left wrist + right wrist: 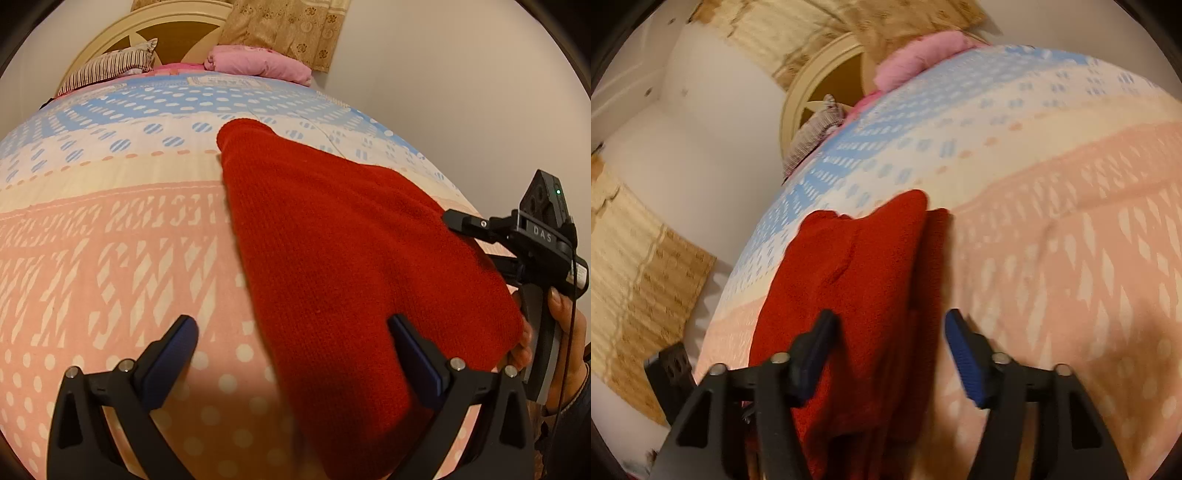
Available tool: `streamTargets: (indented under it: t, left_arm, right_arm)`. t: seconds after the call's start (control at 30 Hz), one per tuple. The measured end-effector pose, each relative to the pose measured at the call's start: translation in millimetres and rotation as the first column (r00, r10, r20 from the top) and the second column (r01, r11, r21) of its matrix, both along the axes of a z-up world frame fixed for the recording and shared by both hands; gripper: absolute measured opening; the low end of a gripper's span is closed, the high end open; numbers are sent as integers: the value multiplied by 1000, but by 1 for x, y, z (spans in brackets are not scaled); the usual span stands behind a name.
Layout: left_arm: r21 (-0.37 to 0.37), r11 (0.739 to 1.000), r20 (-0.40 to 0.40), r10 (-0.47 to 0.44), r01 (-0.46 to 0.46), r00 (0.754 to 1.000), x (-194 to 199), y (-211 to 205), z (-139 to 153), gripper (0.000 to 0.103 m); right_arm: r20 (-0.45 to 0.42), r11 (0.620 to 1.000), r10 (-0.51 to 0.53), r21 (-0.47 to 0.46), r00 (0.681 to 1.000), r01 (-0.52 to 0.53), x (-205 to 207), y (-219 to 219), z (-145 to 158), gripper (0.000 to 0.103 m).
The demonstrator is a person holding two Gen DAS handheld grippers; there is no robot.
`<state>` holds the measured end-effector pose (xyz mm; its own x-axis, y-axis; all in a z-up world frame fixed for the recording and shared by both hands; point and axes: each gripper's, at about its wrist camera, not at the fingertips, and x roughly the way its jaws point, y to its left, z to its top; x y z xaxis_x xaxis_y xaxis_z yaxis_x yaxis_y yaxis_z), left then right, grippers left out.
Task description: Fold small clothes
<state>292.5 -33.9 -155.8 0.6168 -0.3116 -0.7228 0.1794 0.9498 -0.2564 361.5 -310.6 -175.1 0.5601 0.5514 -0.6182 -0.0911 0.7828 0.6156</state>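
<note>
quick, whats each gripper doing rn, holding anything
left gripper: open, holding nothing; the red knit garment lies by one finger.
right gripper: open over the garment's edge, pads not pressing it.

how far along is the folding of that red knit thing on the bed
Done: the red knit garment lies on the patterned bedspread doubled over, with stacked layers showing in the right wrist view. In hand: nothing is gripped; the left gripper and right gripper both stand open over it. Left: possibly another fold or a tidy-up, since its far edges look uneven.
</note>
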Motion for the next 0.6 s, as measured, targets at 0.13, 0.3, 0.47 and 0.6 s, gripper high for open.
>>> streamTargets:
  t: [0.13, 0.3, 0.47, 0.6]
  left_arm:
    - [-15, 1000, 25, 13, -13, 1000, -4, 4, 4, 103]
    - [3, 1000, 114, 14, -14, 993, -8, -2, 21, 103]
    - [40, 999, 105, -9, 5, 994, 5, -12, 22, 103]
    - [8, 1000, 9, -14, 13, 1000, 15, -10, 6, 103]
  right_arm:
    - [-1, 1000, -5, 3, 1000, 5, -2, -4, 0, 66]
    - [54, 999, 25, -41, 998, -23, 5, 5, 20, 66]
    - [-21, 994, 108, -33, 994, -108, 33, 26, 16, 32]
    - [23, 984, 83, -159, 996, -78, 29, 33, 22, 10]
